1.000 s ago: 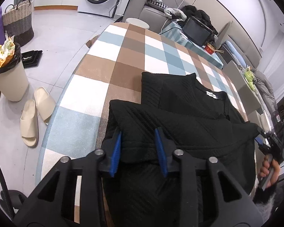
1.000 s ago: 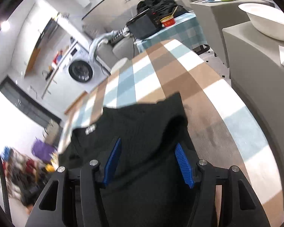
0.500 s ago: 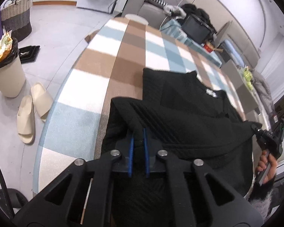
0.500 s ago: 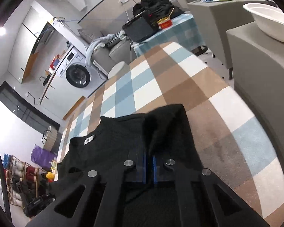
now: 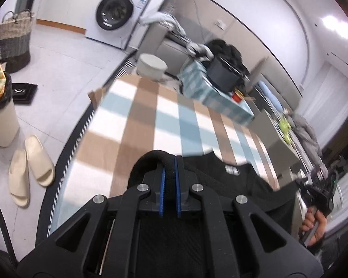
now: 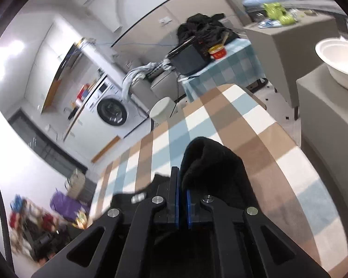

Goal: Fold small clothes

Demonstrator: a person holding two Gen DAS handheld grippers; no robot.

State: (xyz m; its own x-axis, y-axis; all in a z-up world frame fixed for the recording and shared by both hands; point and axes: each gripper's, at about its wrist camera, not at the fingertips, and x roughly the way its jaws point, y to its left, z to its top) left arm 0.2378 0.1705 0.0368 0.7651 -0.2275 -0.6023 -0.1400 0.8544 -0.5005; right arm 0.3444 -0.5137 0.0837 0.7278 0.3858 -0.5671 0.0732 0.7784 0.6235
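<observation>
The left tongs (image 5: 169, 162) are clamped together on a raised fold of the black ribbed knit garment (image 5: 255, 185), the cloth bunching in a hump over the blue pads. The right tongs (image 6: 182, 185) are likewise closed on the garment's other side, a thick roll of the black knit (image 6: 208, 162) standing up just beside and above their pads. In the left wrist view the right hand (image 5: 314, 224) shows at the far right edge, gripping its tool handle.

Between the two pinch points the garment hangs and drapes; its neck label (image 5: 231, 169) faces up, and the part beyond it lies on the checked brown, blue and white surface (image 5: 150, 115). The rest of the garment runs under the tongs, out of sight.

This looks like the lift-and-carry part of a fold: the near edge is gripped at both sides and raised off the surface. The next move likely calls for carrying both corners forward together, level with each other, past the label toward the far edge, then lowering so the edges meet squarely before letting go. Uneven travel would skew the fold.

Beyond the surface stand a white round stool (image 5: 152, 66) and a white washing machine (image 5: 118, 11).
</observation>
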